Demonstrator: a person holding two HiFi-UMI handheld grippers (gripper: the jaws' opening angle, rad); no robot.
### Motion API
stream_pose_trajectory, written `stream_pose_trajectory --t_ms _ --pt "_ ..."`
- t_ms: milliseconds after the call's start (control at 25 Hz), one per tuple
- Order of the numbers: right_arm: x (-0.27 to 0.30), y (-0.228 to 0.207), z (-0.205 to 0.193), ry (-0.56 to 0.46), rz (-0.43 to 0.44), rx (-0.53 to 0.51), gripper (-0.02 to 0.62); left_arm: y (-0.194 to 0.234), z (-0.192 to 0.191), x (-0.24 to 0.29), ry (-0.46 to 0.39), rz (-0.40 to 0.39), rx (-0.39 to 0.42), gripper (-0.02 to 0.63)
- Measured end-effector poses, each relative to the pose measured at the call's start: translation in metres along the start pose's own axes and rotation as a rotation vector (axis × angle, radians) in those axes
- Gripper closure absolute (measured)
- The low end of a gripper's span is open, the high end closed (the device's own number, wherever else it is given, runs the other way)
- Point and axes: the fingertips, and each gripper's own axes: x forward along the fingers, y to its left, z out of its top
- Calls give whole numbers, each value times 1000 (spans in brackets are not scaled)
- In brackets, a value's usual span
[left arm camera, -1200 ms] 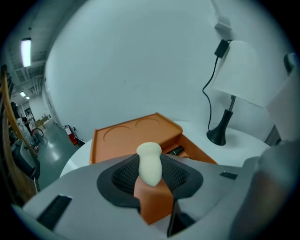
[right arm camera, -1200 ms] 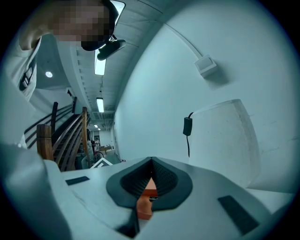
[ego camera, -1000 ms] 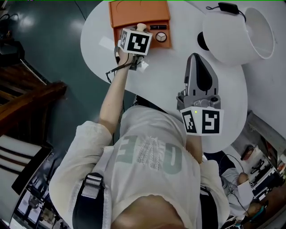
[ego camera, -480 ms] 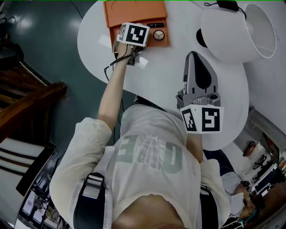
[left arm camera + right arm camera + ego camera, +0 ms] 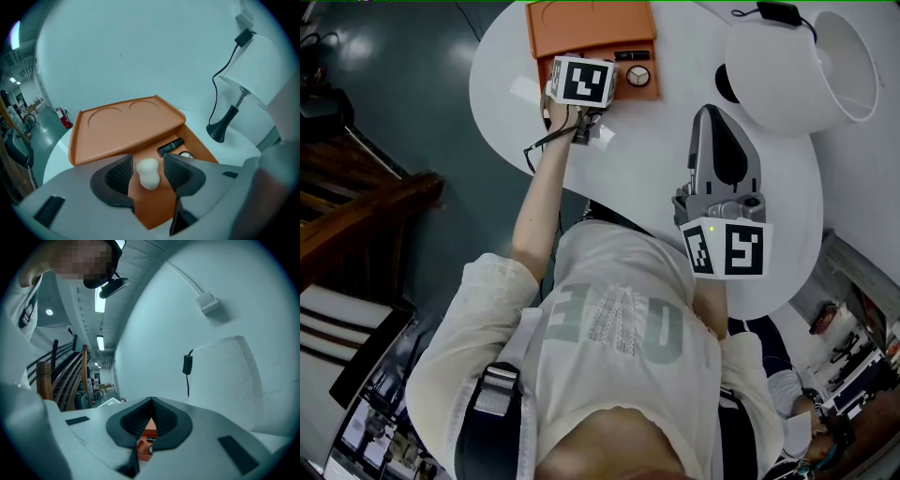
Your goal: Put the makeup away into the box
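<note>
Sponge sits in the orange box at the bench's far edge, between the left gripper's jaws. These have just been spreading and are not pinching it. That arm is outstretched, with the gripper tilted steeply down. The right gripper is held level, jaws pressed together.

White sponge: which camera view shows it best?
The left gripper view: the sponge lies whole between the left claw jaws, which have just been opening. In the head view that claw's marker cube hides it; the right gripper view shows only a sliver of the orange box.

Orange box, white sponge
</note>
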Motion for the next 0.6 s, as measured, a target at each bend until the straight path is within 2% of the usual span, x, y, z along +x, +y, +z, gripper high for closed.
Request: stream_pose_trajectory --t_ms 120,200,360,520,600 --pt "3 8 13 -36 23 -11 591 3 19 -39 -126 43 -1 417" --pt "5 12 22 -64 32 -22 591 -1 42 -80 -282 68 7 417" --pt "7 20 34 -105 38 -26 591 -22 79 -177 -644 53 26 430" --pt "6 29 40 -122 42 -31 591 -37 82 -252 -855 88 -5 598" --pt "4 31 40 -125 39 -38 591 -45 81 -274 -935 99 2 598"
